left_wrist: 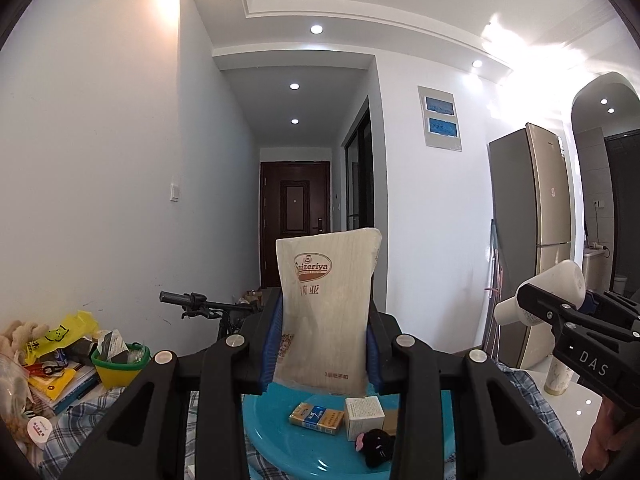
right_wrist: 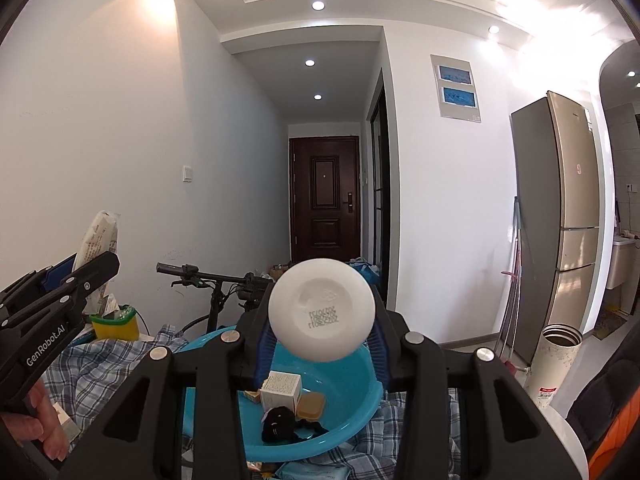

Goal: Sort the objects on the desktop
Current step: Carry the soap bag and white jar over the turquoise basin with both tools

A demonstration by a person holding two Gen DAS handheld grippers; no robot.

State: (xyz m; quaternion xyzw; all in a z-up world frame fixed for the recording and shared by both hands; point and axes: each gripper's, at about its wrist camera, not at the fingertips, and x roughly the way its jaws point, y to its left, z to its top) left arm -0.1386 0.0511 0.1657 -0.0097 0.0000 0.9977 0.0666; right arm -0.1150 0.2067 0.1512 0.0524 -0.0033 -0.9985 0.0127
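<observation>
My left gripper point(left_wrist: 326, 332) is shut on a beige pack of tissues point(left_wrist: 328, 308), held upright above a blue basin point(left_wrist: 280, 420). In the basin lie a yellow and blue pack point(left_wrist: 316, 419), a small white box point(left_wrist: 362, 414) and a black plush toy point(left_wrist: 374, 450). My right gripper point(right_wrist: 322, 332) is shut on a white bottle point(right_wrist: 322, 314), its round bottom facing the camera, above the same blue basin point(right_wrist: 352, 404). In the left wrist view the white bottle point(left_wrist: 540, 300) shows at the right in the right gripper point(left_wrist: 560, 312). The left gripper point(right_wrist: 92, 270) with the tissue pack point(right_wrist: 98, 240) appears at the left of the right wrist view.
A checked cloth point(right_wrist: 104, 364) covers the table under the basin. A yellow and green tub point(left_wrist: 120, 364), books and clutter point(left_wrist: 52, 376) sit at the left. A white steel-rimmed flask point(right_wrist: 556, 360) stands at the right. A scooter handlebar point(right_wrist: 200, 276) is behind the table. A hand point(right_wrist: 44, 424) holds the left gripper's handle.
</observation>
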